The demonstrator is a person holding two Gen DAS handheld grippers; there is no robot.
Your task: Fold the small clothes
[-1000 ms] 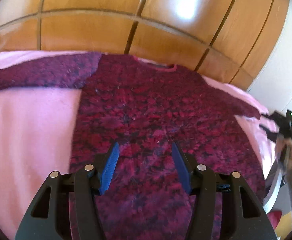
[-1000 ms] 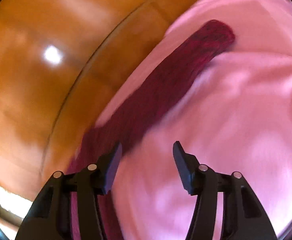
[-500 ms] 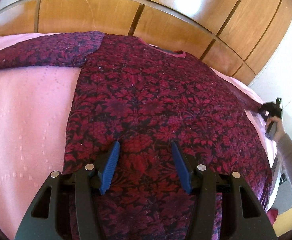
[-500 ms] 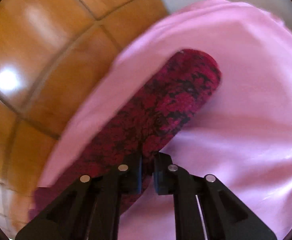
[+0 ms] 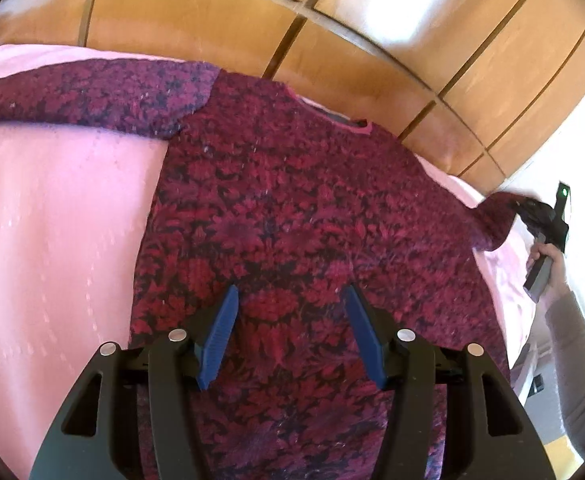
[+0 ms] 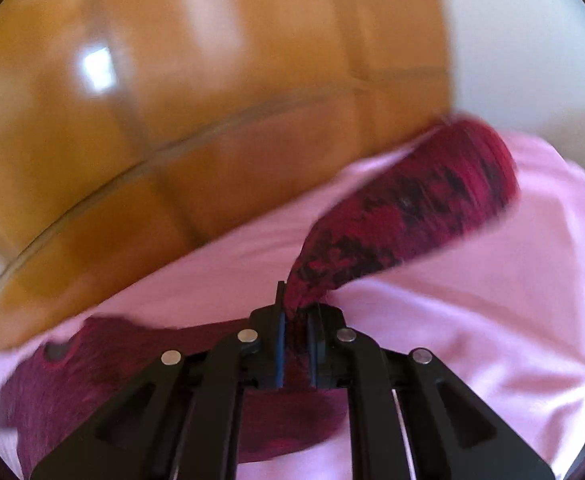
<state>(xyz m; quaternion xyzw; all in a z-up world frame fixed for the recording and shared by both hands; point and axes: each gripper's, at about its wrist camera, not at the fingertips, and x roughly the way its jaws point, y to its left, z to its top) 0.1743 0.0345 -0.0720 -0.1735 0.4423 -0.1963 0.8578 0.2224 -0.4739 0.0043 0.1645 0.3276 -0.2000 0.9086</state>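
Observation:
A dark red patterned sweater (image 5: 292,208) lies flat on a pink bedspread (image 5: 52,220), neckline toward the headboard, its left sleeve (image 5: 72,96) stretched out to the left. My left gripper (image 5: 290,308) is open and hovers over the sweater's lower body. My right gripper (image 6: 295,312) is shut on the right sleeve (image 6: 404,220) and holds it lifted off the bedspread; the cuff end hangs free beyond the fingers. In the left wrist view the right gripper (image 5: 538,214) shows at the bed's right edge with the sleeve (image 5: 492,220) pulled up.
A glossy wooden panelled headboard (image 5: 292,20) runs behind the bed. A white wall (image 5: 572,140) lies to the right. The person's hand and grey-sleeved forearm (image 5: 572,328) are at the right edge. Bare pink bedspread (image 6: 472,340) lies on both sides of the sweater.
My right gripper closed on the right sleeve and lifted it, swinging it inward. My left gripper stayed open over the sweater's body and barely moved.

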